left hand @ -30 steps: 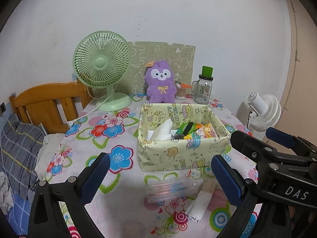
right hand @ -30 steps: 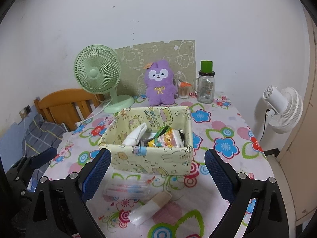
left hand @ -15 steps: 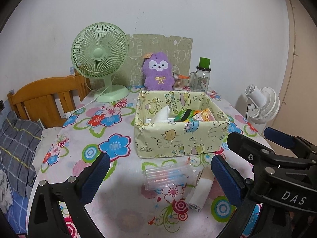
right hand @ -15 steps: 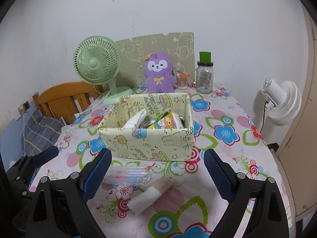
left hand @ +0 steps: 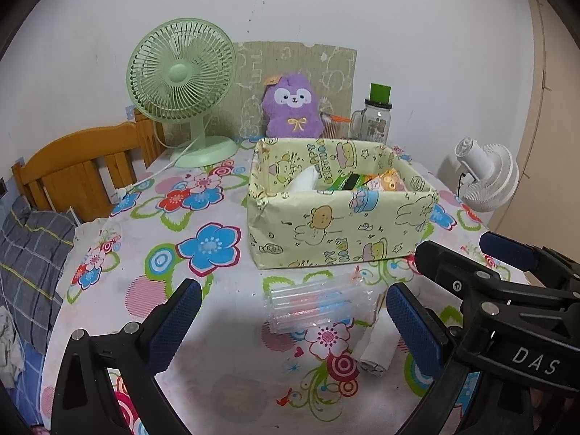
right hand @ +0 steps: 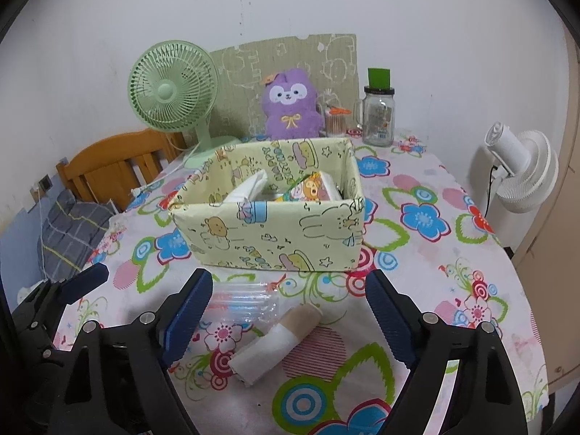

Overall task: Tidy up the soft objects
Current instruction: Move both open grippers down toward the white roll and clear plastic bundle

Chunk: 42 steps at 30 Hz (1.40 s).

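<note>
Floral cloth, pink with blue and red flowers, covers the table [left hand: 203, 391]. At far left a wooden chair back [left hand: 76, 174] stands against its edge, and a mint-green desk fan [left hand: 181, 83] sits on the far left corner. The left gripper [left hand: 290, 330] hangs above the near edge, its blue pads wide apart with nothing between them. Beyond it lies a clear plastic pouch [left hand: 319, 304], and touching its right side a rolled white and tan cloth [right hand: 275, 340]. Behind both stands a yellow cartoon-print fabric box [right hand: 268, 232] holding tissues and bright packets. A purple plush toy [right hand: 291, 105] sits at the wall, a green-lidded glass jar [right hand: 378, 112] to its right. The right gripper [right hand: 290, 319] hovers over the roll, jaws closing yet clear of it. A white fan [right hand: 522, 170] stands off the table at far right.
</note>
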Each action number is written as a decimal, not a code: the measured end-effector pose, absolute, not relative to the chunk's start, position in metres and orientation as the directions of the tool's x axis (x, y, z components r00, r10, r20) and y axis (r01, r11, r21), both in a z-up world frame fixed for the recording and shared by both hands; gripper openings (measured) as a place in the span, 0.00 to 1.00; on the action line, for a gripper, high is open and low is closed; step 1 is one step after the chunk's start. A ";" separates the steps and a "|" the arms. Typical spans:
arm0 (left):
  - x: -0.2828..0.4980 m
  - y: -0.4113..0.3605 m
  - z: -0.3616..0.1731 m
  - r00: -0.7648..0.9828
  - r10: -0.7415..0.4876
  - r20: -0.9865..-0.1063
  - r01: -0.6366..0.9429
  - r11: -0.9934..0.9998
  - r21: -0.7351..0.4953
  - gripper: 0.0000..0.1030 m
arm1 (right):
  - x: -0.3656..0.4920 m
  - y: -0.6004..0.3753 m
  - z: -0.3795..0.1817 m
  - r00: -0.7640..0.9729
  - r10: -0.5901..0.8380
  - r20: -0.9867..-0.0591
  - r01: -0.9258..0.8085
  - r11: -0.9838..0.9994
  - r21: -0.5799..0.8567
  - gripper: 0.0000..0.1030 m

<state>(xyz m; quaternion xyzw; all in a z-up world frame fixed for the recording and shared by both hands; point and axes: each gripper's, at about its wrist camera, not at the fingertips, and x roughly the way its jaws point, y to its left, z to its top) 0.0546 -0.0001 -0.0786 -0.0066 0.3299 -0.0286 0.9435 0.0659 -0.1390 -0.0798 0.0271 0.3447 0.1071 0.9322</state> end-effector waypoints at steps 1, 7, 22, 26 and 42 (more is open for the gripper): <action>0.056 0.000 -0.081 0.778 -0.057 -0.626 0.050 0.998 -0.029 1.00 | 0.067 -0.139 -0.082 0.735 0.218 -0.642 -0.180 0.976 0.126 0.84; 0.062 0.000 -0.091 0.760 -0.057 -0.647 0.056 0.998 -0.023 1.00 | 0.073 -0.136 -0.093 0.714 0.216 -0.666 -0.176 0.976 0.128 0.82; 0.073 0.004 -0.118 0.714 -0.040 -0.699 0.048 0.999 -0.008 1.00 | 0.087 -0.126 -0.123 0.648 0.216 -0.730 -0.173 0.976 0.135 0.75; 0.077 0.005 -0.127 0.700 -0.040 -0.713 0.051 0.999 -0.006 1.00 | 0.090 -0.124 -0.132 0.630 0.214 -0.747 -0.171 0.976 0.135 0.74; 0.084 -0.003 -0.152 0.647 -0.040 -0.762 0.067 0.998 0.005 0.99 | 0.099 -0.115 -0.157 0.554 0.221 -0.803 -0.192 0.972 0.135 0.52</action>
